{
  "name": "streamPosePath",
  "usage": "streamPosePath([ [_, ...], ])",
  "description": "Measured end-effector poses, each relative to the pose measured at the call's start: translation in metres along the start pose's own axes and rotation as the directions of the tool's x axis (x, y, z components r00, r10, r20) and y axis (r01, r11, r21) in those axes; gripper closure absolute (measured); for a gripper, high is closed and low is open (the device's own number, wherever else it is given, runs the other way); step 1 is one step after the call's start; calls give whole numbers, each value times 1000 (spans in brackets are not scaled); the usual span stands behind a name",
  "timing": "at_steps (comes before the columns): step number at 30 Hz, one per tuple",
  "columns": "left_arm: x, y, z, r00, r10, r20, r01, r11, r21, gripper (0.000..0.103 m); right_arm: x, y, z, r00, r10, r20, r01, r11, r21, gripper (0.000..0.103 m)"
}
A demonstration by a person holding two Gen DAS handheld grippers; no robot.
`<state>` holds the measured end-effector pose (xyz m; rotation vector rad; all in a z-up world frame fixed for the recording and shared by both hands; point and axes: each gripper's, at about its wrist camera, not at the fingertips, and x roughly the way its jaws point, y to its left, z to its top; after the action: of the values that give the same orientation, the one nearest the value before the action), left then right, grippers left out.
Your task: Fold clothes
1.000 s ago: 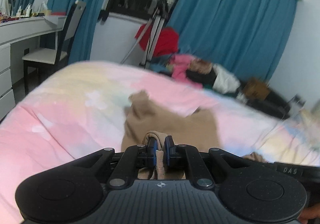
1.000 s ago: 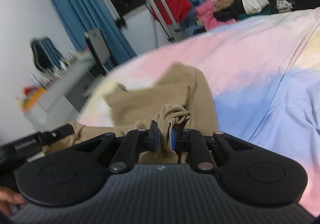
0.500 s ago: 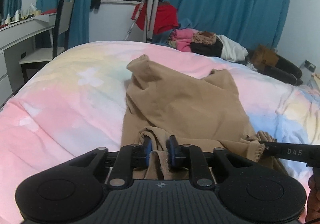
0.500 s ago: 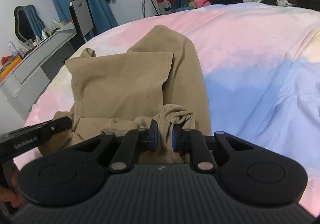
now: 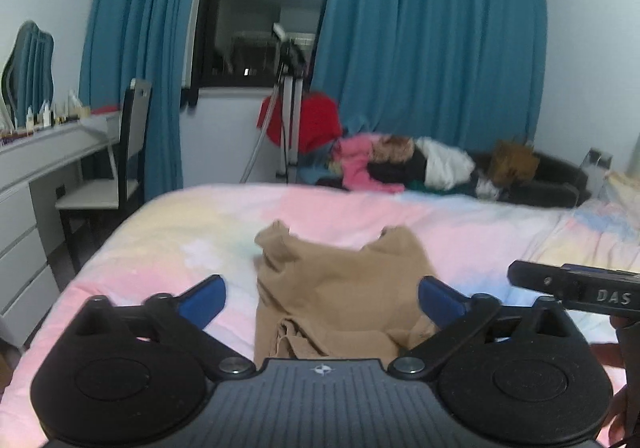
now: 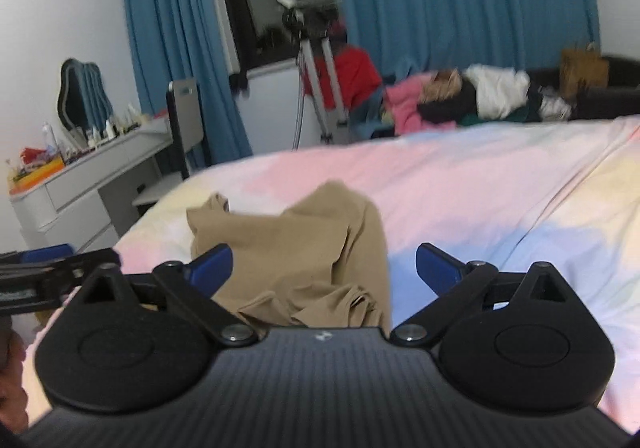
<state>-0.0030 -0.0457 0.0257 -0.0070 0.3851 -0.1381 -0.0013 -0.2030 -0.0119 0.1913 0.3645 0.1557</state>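
With both the left claw [image 5: 322, 298] and right claw [image 6: 324, 268] spread wide and empty, the thin, limp tan garment [image 5: 340, 288] on the bed [image 5: 180, 232] is judged best pinched at a hem.

Dim indoor light, fisheye edge warping, soft motion blur

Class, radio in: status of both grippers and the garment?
Left gripper, right gripper: open, empty. Tan garment flat on bed. Nothing in the way.
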Motion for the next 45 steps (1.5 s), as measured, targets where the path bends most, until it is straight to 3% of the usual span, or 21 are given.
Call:
streamPosePath([
  [3, -26, -3, 3, 998, 18, 58, -19, 1000, 10, 0, -33, 4, -1, 994, 17, 104, -16, 1000, -7, 0],
  [5, -40, -5, 0, 998, 23, 64, -25, 999, 21, 0, -49, 8, -2, 992, -2, 129, 3, 1000, -7, 0],
  [12, -68, -10, -15, 999, -20, 27, 20, 1000, 8, 0, -59, 9, -8, 997, 1, 79, 0, 1000, -10, 0],
  [17, -52, -2, -31, 986, -88, -139, 70, 989, -129, 0, -55, 11, -11, 999, -11, 52, 12, 1000, -12, 0],
  [21, -29, 10, -42, 953, -140, -267, 68, 963, -262, 0, -56, 16, -12, 997, -29, 68, 32, 999, -42, 0],
  [25, -12, 26, -56, 917, -208, -341, 62, 917, -393, 1, -61, 22, -15, 995, -40, 93, 46, 997, -67, 0],
  [28, -1, 37, -66, 894, -252, -370, 47, 875, -481, 3, -69, 31, -17, 986, -61, 158, 79, 990, -113, 0],
  [33, 13, 44, -74, 891, -241, -386, 7, 856, -517, 7, -70, 36, -18, 983, -73, 171, 95, 988, -118, 0],
  [36, 22, 55, -82, 879, -306, -366, 15, 784, -621, 16, -61, 31, -18, 995, -55, 82, 60, 997, -55, 0],
  [39, 32, 62, -91, 871, -333, -360, -4, 729, -685, 28, -48, 14, -21, 999, 27, -42, -22, 993, 119, 0],
  [41, 37, 67, -97, 873, -335, -354, -26, 694, -720, 33, -38, 1, -30, 986, 90, -139, -49, 961, 273, 0],
  [45, 38, 80, -105, 877, -359, -321, -41, 608, -793, 36, -20, -18, -52, 934, 223, -281, -51, 858, 510, 0],
])
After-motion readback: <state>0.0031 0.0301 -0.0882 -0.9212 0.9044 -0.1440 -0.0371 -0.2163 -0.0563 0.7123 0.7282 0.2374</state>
